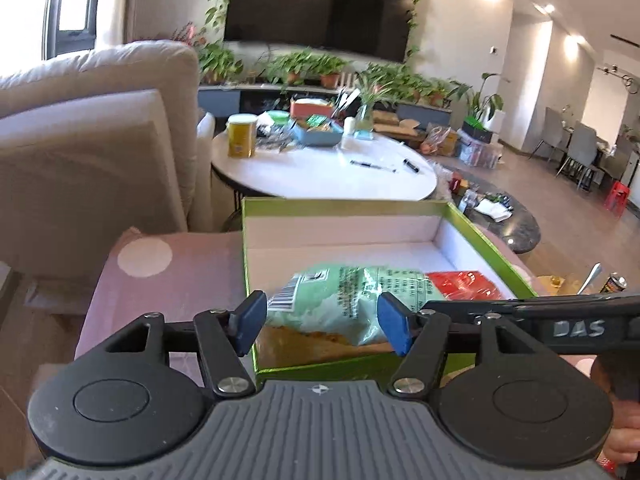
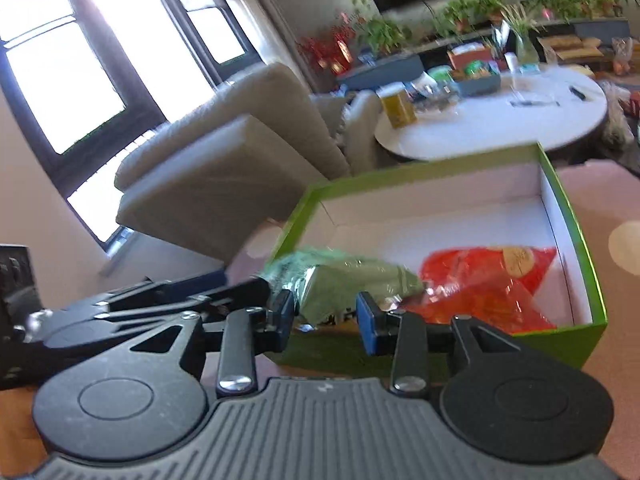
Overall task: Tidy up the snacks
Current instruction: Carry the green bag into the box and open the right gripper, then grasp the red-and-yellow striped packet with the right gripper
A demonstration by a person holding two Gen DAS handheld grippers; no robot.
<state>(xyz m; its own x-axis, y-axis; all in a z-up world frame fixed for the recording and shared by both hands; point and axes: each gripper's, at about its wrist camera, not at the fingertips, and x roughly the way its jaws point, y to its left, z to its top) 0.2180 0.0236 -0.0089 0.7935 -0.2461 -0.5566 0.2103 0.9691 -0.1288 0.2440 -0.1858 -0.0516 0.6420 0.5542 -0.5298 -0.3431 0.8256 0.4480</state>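
- In the left wrist view, a beige sofa [image 1: 92, 128] fills the 9 to 10 o'clock side, with a pink dotted cloth [image 1: 168, 276] below it.
- The left gripper [image 1: 322, 322] has its blue pads [image 1: 250, 322] spread wide, one on either side of the green snack bag [image 1: 340, 296]; neither pad clearly presses the bag.
- The green snack bag lies in the near part of the green box [image 1: 492, 248], a white-lined carton standing on the pink cloth.
- A red snack bag [image 1: 464, 285] lies just beside the green one, toward 3 o'clock, inside the same box.
- Beyond the box, at 12 o'clock, a white oval desk [image 1: 320, 176] carries a yellow canister [image 1: 241, 136] and a blue tray [image 1: 318, 132].
- In the right wrist view, the right gripper [image 2: 325, 316] is partly spread, its pads [image 2: 370, 328] just short of the near wall of the green box [image 2: 576, 220].
- The green snack bag [image 2: 352, 280] lies at 12 o'clock from that gripper, apart from its pads, overlapping the near left wall.
- The red snack bag [image 2: 488, 284] lies toward 2 o'clock, touching the green one.
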